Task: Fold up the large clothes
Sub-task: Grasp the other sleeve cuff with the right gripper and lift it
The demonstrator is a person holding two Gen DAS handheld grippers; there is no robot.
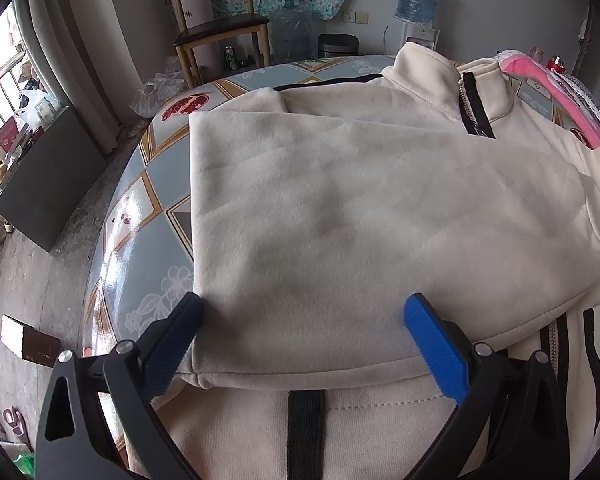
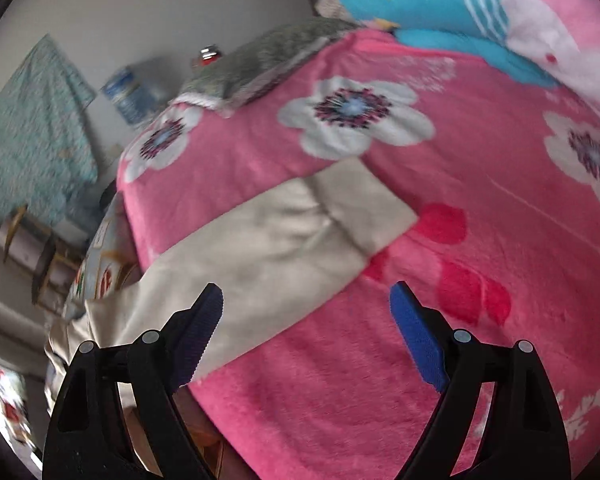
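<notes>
1. Two grippers show, both with jaws apart and nothing clamped.
2. Left gripper (image 1: 304, 344) hangs over the cream jacket (image 1: 380, 208), whose folded panel edge lies between its blue pads (image 1: 436, 348).
3. Jacket lies on a patterned table (image 1: 140, 208), collar at the far side.
4. Right gripper (image 2: 306, 320) hovers over a pink blanket (image 2: 440, 240); the cream sleeve (image 2: 284, 240) stretches across it, just under the left finger.

Jacket (image 1: 340, 208) hem cut off below (right view perhaps motion-blurred)
</notes>
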